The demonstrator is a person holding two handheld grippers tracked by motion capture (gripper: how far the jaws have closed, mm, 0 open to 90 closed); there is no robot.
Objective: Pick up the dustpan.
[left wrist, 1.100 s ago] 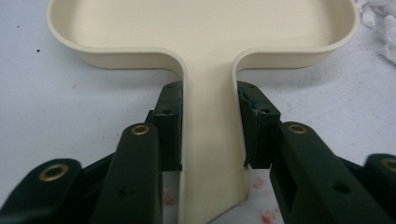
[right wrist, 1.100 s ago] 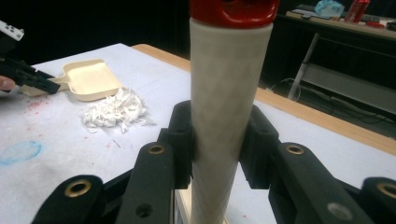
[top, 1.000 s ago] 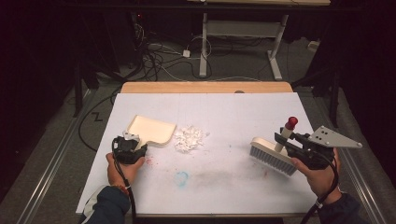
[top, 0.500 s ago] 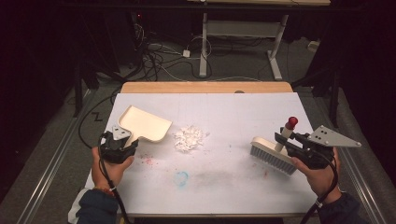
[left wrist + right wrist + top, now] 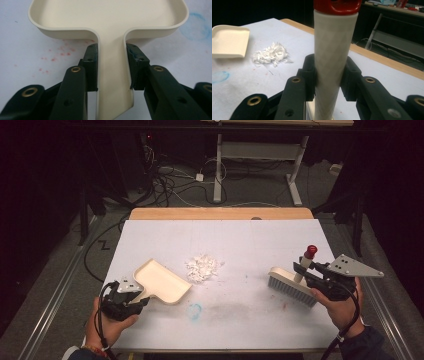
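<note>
White table [image 5: 250, 240], left gripper [image 5: 131, 296] clamping dustpan [image 5: 161, 281] handle, right gripper [image 5: 306, 271] clamping brush [image 5: 292, 282] handle

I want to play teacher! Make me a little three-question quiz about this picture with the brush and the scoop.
1. True or false: the left claw is shut on the handle of the cream plastic dustpan.
2. What does the right claw grip? A) a blue cup B) the white brush with a red-capped handle C) nothing
3. Fill in: the pile of white shreds lies on the ____ table cover.

Key: 1 true; 2 B; 3 white.
</note>
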